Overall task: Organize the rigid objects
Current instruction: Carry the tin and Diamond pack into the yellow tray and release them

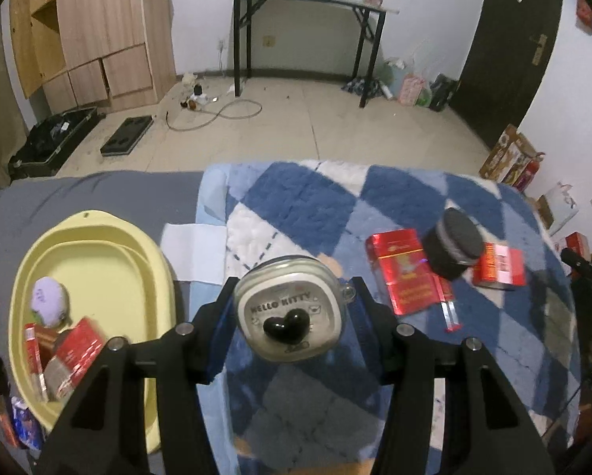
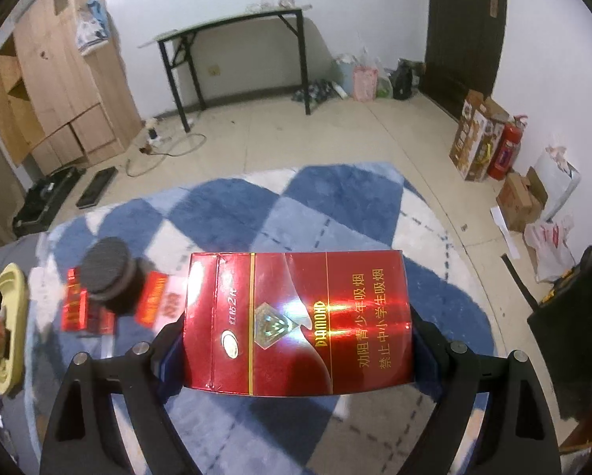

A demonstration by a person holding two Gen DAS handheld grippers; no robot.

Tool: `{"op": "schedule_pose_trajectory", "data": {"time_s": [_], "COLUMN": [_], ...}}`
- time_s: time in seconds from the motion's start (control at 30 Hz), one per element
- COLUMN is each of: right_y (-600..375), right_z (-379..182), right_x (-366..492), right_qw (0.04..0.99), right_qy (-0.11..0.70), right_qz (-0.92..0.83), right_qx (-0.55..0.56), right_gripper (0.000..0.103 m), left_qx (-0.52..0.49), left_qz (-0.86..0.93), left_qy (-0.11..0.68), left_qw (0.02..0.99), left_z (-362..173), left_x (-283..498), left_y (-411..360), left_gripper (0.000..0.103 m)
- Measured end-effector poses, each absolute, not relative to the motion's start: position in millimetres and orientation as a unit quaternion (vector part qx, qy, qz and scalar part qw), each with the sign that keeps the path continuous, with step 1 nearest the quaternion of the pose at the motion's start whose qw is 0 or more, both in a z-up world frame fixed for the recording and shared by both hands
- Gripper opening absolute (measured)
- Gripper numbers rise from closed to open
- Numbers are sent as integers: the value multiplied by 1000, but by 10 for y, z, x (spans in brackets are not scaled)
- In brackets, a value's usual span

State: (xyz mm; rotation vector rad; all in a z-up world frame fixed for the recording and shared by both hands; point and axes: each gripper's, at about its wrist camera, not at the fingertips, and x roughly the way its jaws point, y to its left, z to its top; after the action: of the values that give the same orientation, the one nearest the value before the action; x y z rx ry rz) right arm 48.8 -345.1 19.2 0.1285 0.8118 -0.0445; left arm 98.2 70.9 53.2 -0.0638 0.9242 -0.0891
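Note:
My left gripper (image 1: 292, 304) is shut on a white Hello Kitty case (image 1: 290, 310) with a black heart on its lid, held above the blue checked blanket (image 1: 296, 198). My right gripper (image 2: 296, 340) is shut on a red Diamond cigarette box (image 2: 296, 322), held flat above the blanket (image 2: 224, 213). A black round jar (image 1: 452, 245) rests on red boxes (image 1: 406, 273) to the right in the left wrist view; the jar (image 2: 111, 277) and the boxes (image 2: 84, 310) also show at the left in the right wrist view.
A yellow oval basin (image 1: 94, 245) at the left holds a purple object (image 1: 49, 301) and red boxes (image 1: 72, 358); its edge (image 2: 12, 316) shows in the right wrist view. Beyond the bed lie tiled floor, a black-legged table (image 1: 307, 4) and a wooden cabinet (image 1: 90, 31).

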Motion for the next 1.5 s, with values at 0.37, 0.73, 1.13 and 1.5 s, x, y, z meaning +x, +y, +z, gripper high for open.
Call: {"op": "schedule_pose_trajectory", "data": {"time_s": [0.37,0.73,1.13,1.5], "right_y": [-2967,-1945,-58,876], "right_z": [488,873,662,324], "right_x": [24,-67,118,919], "right_qw": [927,927,866,832], "right_qy": [374,337,356,406], "right_qz": [35,156,334,366], "right_qx": [17,-55,-104,-99], "right_gripper": [89,90,90,90], "left_qx": [-51,-48,-108,-157], "left_qz": [-21,32,98,143], "left_qy": [414,418,426,469], "left_qw": [908,906,893,857], "left_z": [954,758,589,94], "left_x": [428,402,329,464], "left_y": [1219,1760,2596,3229], "left_gripper": [56,56,56,56]}}
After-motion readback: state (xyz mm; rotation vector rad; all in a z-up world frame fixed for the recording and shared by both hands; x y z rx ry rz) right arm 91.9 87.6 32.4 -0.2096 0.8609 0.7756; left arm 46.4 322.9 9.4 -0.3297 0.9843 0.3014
